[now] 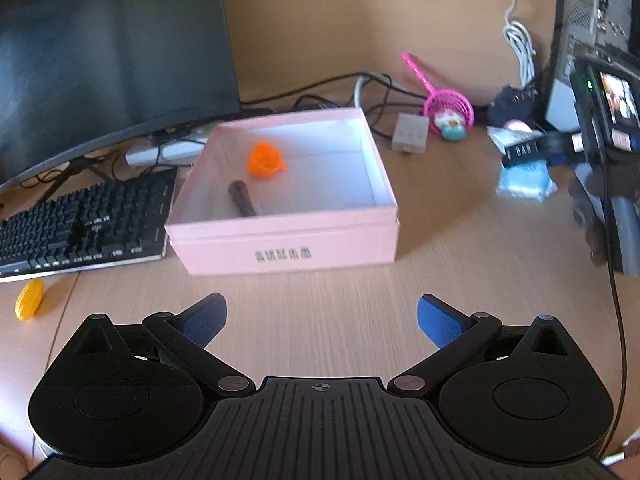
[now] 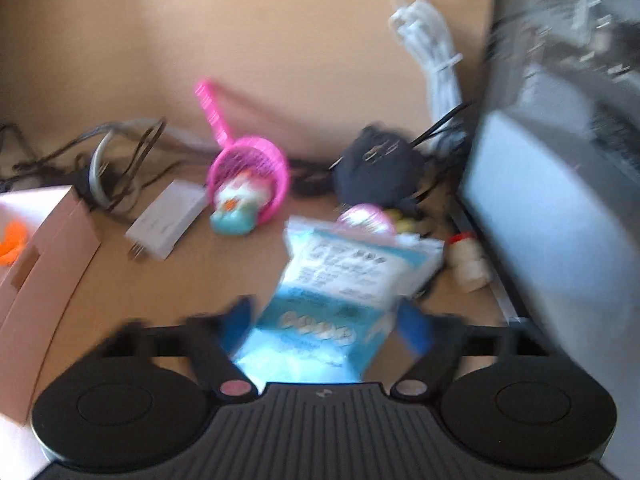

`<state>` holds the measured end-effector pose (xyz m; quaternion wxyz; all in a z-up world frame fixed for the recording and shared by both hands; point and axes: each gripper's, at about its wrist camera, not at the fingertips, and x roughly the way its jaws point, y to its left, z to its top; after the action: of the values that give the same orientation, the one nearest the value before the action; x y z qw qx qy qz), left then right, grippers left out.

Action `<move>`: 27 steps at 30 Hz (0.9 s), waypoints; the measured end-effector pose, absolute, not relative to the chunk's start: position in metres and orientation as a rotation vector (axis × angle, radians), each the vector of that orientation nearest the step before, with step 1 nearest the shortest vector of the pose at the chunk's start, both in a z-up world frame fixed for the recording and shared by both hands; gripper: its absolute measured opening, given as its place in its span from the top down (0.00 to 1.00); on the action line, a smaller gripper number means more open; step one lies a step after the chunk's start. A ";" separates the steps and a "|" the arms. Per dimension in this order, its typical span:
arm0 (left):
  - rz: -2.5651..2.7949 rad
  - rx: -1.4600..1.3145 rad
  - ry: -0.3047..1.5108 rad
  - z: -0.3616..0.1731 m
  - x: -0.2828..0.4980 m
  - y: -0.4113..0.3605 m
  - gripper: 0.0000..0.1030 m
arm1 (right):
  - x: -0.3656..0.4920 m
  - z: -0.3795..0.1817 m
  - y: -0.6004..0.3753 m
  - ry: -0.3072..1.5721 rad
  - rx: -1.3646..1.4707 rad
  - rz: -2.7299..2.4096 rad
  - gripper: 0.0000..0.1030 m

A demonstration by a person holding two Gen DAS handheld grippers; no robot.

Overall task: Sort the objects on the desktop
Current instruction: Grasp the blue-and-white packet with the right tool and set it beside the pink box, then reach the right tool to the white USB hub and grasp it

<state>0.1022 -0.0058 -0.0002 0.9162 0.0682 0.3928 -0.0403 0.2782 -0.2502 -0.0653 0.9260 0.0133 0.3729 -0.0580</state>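
While the left tool (image 1: 322,322) hangs wide open and empty before the pink cardboard box (image 1: 288,254), the right tool (image 2: 326,330) straddles a pale-blue plastic packet (image 2: 332,300); grip unclear.

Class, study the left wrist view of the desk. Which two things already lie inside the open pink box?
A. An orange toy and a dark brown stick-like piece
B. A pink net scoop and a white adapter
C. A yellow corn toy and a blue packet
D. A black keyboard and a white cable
A: inside the pink box lie only the orange toy and the dark brown stick-like piece; everything else sits outside it on the desk.
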 end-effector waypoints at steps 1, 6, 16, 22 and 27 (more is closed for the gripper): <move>-0.093 0.142 0.815 -0.002 0.100 -0.006 0.00 | 0.275 -0.065 -0.250 0.766 0.037 -0.109 0.43; -0.205 0.197 0.852 -0.012 0.089 -0.023 0.00 | 0.241 -0.048 -0.236 0.820 0.146 0.092 0.49; -0.269 0.241 0.857 -0.018 0.077 -0.042 0.00 | 0.210 0.003 -0.209 0.657 0.028 0.263 0.34; -0.155 0.205 0.894 -0.017 0.076 -0.019 0.00 | 0.276 -0.037 -0.240 0.601 -0.165 -0.124 0.38; -0.104 0.190 0.921 -0.016 0.070 -0.010 0.00 | 0.321 -0.058 -0.256 0.635 -0.172 -0.188 0.38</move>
<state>0.0704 -0.0097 -0.0156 0.8902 0.0916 0.4434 -0.0500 0.3205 -0.2562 -0.0584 0.9420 -0.0844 0.3116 -0.0922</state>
